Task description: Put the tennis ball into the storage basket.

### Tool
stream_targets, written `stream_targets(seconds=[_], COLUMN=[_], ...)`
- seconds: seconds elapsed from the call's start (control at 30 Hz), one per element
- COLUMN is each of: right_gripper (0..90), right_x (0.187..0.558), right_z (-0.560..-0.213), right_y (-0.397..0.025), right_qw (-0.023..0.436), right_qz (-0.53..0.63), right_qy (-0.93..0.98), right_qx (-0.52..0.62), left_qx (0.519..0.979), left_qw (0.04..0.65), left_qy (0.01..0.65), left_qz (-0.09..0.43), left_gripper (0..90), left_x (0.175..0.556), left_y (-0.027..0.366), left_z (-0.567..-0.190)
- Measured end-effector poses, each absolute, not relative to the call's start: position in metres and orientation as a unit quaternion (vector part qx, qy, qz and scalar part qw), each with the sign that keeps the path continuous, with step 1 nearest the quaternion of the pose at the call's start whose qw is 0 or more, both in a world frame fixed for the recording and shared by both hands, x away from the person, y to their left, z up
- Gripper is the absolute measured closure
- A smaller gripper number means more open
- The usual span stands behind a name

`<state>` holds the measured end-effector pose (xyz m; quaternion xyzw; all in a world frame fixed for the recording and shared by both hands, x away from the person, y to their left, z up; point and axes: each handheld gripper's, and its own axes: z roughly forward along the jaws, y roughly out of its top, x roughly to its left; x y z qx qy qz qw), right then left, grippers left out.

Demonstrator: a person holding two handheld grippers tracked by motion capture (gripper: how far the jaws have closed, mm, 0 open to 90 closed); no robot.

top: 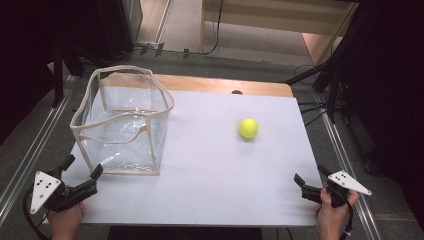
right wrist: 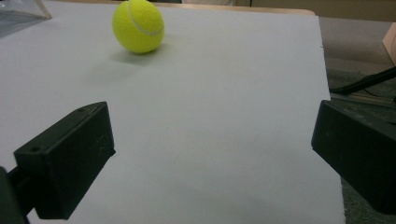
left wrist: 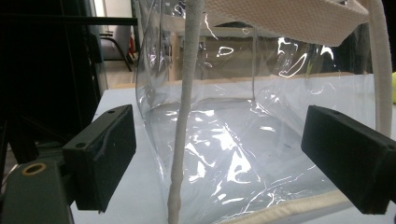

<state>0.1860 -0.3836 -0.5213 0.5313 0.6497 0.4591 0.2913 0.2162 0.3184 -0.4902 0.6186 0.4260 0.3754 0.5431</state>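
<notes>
A clear plastic bag [top: 122, 120] with cream fabric trim stands open on the left of the white table [top: 215, 170]. A yellow tennis ball [top: 248, 128] lies to its right, apart from it. My left gripper [top: 82, 166] is open just in front of the bag's near left corner. In the left gripper view, the bag [left wrist: 233, 130] and its trimmed corner seam stand between the spread jaws of the left gripper [left wrist: 219, 154], untouched. My right gripper [top: 311, 175] is open at the table's near right edge. The ball [right wrist: 138, 25] lies well ahead of the right gripper [right wrist: 210, 158].
A strip of wooden tabletop [top: 225, 85] shows at the far edge. Black frames and cables [top: 320, 85] stand beyond the right side. A metal rail [top: 30, 150] runs along the left. Bare white surface lies between bag and ball.
</notes>
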Motion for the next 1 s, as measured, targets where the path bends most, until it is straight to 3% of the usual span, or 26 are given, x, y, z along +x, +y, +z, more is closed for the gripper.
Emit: stream_targets(seconds=[0.43,1.0], right_gripper=[0.0,0.0], right_x=[0.193,0.231], right_z=[-0.514,-0.49], right_y=[-0.382,-0.364], right_qw=[0.277,0.249], right_qz=[0.447,0.421], right_qy=[0.663,0.71], right_qx=[0.533,0.506], left_qx=[0.619,0.621], left_qw=[0.542,0.538], left_qy=[0.424,0.423], left_qz=[0.379,0.383], left_gripper=[10.3,10.3], left_x=[0.215,0.215], left_y=[0.317,0.315], left_z=[-0.49,-0.49])
